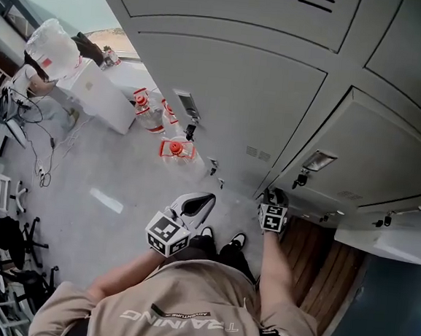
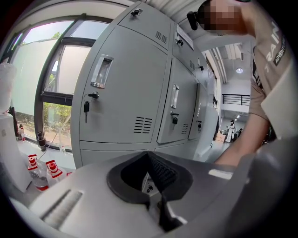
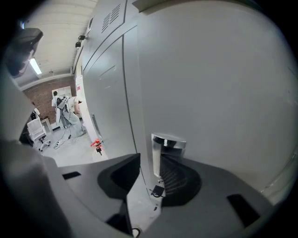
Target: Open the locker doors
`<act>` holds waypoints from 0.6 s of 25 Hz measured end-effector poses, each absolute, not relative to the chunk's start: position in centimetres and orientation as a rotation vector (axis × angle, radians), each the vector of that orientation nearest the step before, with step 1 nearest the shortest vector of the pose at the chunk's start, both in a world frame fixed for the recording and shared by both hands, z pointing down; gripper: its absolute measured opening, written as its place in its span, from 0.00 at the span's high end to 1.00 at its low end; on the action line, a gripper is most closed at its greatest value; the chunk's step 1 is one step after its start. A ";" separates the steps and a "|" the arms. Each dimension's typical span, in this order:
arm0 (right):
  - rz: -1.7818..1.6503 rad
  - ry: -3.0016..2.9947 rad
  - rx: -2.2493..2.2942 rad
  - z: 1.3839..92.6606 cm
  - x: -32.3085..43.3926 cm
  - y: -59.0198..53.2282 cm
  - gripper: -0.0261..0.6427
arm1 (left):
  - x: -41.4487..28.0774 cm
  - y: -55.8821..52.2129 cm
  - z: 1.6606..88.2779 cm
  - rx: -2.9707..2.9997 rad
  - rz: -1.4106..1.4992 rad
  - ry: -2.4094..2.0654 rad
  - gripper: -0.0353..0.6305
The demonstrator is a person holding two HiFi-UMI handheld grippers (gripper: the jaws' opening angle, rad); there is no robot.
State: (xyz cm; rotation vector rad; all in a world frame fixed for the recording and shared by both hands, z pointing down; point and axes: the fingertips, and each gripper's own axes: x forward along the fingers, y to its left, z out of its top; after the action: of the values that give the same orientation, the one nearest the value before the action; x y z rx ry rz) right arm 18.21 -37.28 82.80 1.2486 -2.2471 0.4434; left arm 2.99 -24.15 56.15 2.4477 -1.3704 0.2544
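Observation:
Grey locker doors [image 1: 224, 92] fill the top of the head view. My right gripper [image 1: 272, 198] is at the edge of a low door [image 1: 360, 133]. In the right gripper view its jaws [image 3: 149, 179] stand open. The door's thin edge, a chrome handle [image 3: 164, 148] and a small black key [image 3: 158, 191] lie between them, and the pads do not press on them. My left gripper [image 1: 195, 204] hangs a little back from the lockers, over the floor. Its jaws [image 2: 151, 179] are shut on nothing. In its view are doors with recessed handles [image 2: 102, 70] and a key in a lock [image 2: 86, 108].
Water bottles with red caps [image 1: 175, 151] stand on the floor against the lockers, next to a white cabinet [image 1: 100, 95]. Office chairs and cables [image 1: 3, 197] crowd the far left. A strip of wood floor [image 1: 319, 261] lies at the right. My shoes [image 1: 238, 240] are close to the lockers.

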 end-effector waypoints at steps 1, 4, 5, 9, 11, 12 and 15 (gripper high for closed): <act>0.447 -2.247 1.245 82.8 18.1 -37.0 0.81 | 2.8 -24.2 56.1 2.446 0.256 -1.373 0.94; 0.464 -2.251 1.234 82.7 18.2 -35.1 0.81 | 2.4 -24.0 56.3 2.439 0.257 -1.376 0.94; 0.464 -2.256 1.232 82.8 18.2 -34.2 0.81 | 2.4 -23.9 56.4 2.437 0.255 -1.375 0.94; 0.452 -2.258 1.263 82.6 19.6 -30.3 0.81 | 2.9 -23.4 56.8 2.457 0.239 -1.329 0.94; 0.462 -2.231 1.297 82.7 20.8 -28.5 0.81 | 3.2 -23.2 56.8 2.481 0.232 -1.285 0.94; 0.475 -2.211 1.315 82.8 21.5 -27.4 0.81 | 3.3 -22.8 56.7 2.491 0.231 -1.262 0.94; 0.538 -2.122 1.387 83.1 24.1 -23.6 0.81 | 3.4 -21.3 56.3 2.520 0.233 -1.192 0.94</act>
State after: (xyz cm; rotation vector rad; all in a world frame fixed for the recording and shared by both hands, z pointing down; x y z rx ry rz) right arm 24.10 -23.58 83.10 1.3875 -2.1224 0.5377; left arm 3.37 -21.26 56.34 2.5199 -1.1925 0.2333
